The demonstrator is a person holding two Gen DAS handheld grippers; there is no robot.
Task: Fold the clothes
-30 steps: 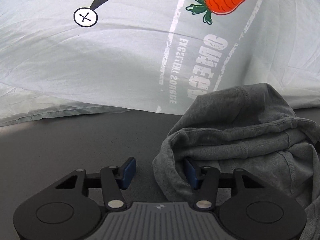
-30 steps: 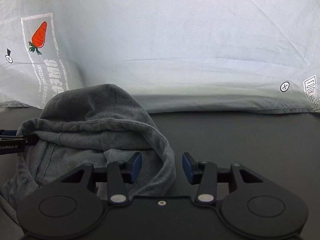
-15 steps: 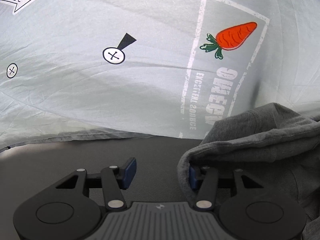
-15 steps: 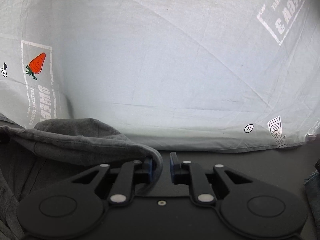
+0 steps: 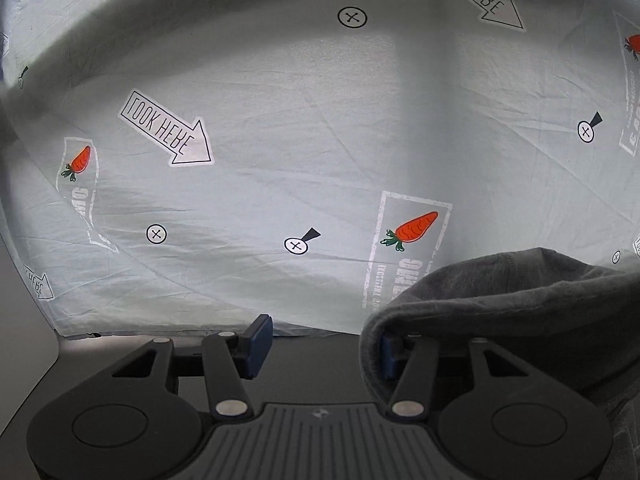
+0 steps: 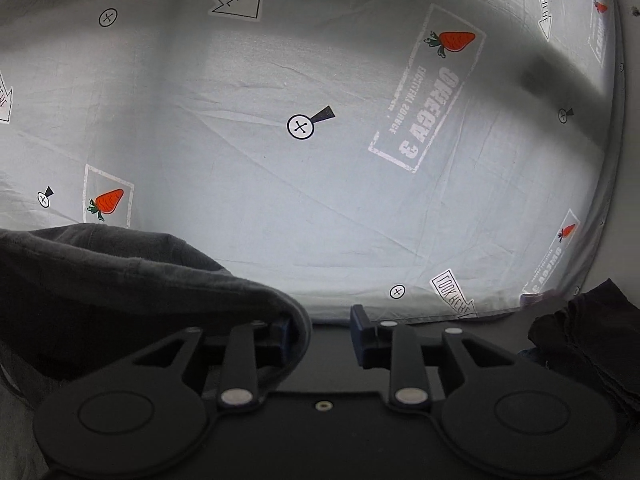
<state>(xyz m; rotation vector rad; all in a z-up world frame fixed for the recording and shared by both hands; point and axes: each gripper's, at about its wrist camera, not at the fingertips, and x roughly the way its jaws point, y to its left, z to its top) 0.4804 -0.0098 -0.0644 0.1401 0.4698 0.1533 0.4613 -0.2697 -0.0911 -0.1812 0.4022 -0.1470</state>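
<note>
Draping over both open grippers' inner fingers — grey garment, apparently spanning sideways.

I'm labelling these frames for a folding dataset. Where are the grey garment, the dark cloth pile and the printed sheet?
grey garment (image 5: 520, 300): left wrist view, on its rolled upper edge.
dark cloth pile (image 6: 592, 336): right wrist view, on its crumpled top.
printed sheet (image 6: 248, 184): right wrist view, on a plain stretch.

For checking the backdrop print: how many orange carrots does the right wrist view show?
4 carrots: upper right, lower left above the grey garment, right edge low, top right corner. The garment may hide more.
</note>
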